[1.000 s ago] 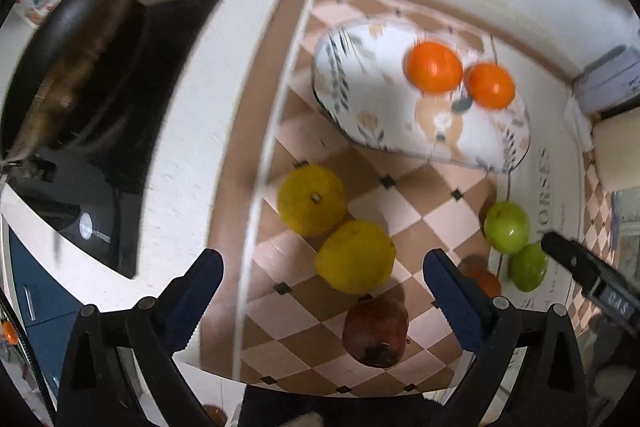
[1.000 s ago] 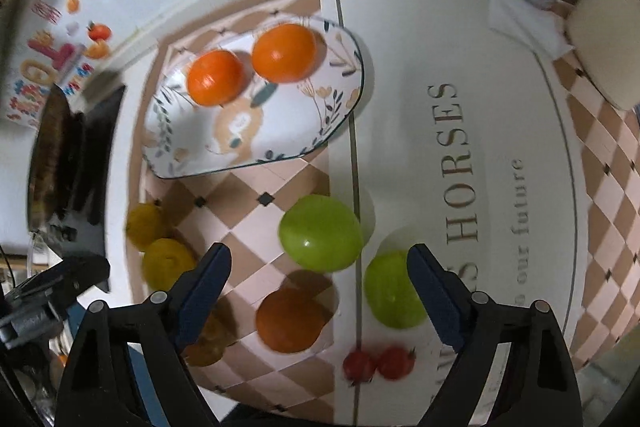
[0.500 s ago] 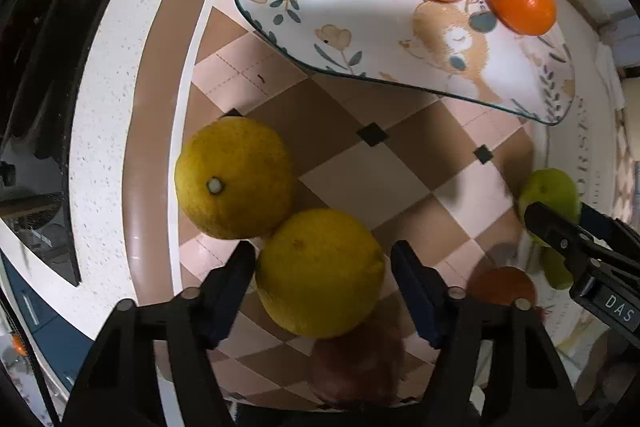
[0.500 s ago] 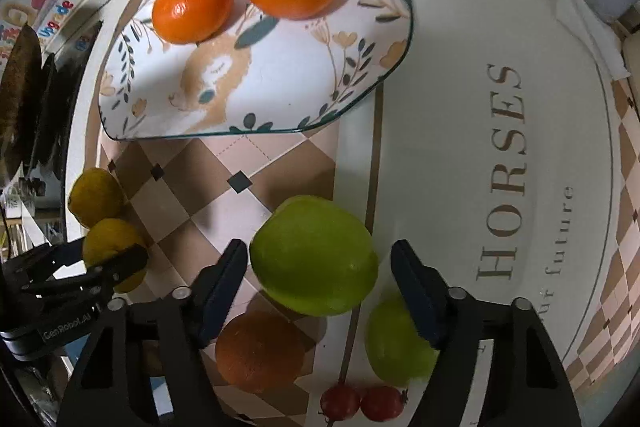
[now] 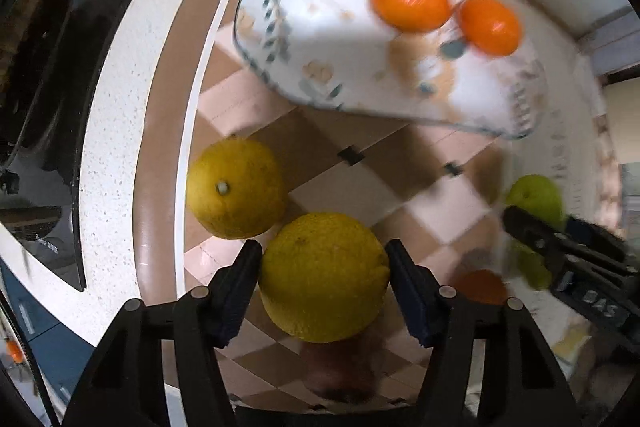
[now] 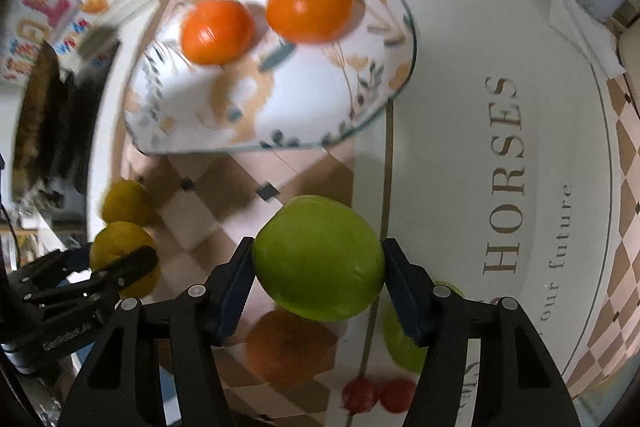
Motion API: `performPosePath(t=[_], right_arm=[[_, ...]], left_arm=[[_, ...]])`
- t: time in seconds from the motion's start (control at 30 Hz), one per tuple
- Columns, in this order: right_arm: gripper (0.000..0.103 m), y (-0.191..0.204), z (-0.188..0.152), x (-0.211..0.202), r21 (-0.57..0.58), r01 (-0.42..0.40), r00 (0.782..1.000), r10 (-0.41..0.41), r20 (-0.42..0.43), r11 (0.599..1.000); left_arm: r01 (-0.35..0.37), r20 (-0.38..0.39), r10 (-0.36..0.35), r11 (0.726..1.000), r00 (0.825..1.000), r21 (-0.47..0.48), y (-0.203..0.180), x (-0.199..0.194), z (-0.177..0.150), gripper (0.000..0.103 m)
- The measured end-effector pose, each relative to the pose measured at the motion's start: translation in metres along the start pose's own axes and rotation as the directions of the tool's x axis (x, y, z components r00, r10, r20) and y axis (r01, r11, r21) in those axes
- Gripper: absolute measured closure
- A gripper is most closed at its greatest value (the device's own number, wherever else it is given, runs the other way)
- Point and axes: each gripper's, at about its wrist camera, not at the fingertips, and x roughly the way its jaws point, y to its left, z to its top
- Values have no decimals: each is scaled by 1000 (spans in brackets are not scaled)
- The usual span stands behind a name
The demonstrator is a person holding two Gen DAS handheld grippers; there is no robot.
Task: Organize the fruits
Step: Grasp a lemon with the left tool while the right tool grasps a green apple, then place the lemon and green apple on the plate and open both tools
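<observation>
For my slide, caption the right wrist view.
Right tongs closing on a green apple, floral plate with two oranges beyond.

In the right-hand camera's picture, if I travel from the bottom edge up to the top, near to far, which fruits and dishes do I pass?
Two small red fruits → dull orange fruit → green fruit between the right gripper pads, jaws closing → patterned plate → two bright oranges on it.

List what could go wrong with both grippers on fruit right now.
1. The left gripper is closing on a round yellow citrus; it could squirt out and knock the second citrus.
2. The green apple in the closing right gripper may slip.
3. The plate already holds two oranges.
</observation>
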Motion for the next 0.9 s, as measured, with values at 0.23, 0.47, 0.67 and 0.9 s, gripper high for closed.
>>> performPosePath(t=[0.23,0.47,0.67,0.9], right_arm=[[38,19,35,-41,15,-37,994,35,99,999],[38,7,72,-11,54,14,999,-16,49,998],[38,7,87,17,54,61,998,-61,-3,997],[38,5,90,27,69,62,998,-60,-18,996]], left_arm=[[71,118,-73,997,990,21,-8,-70,43,42],[-22,129,17,999,991,34,1,-59,122,42],[-59,35,58,998,998,29,5,-9,175,42],[-42,-59,44,999,997,28,6,26,193,42]])
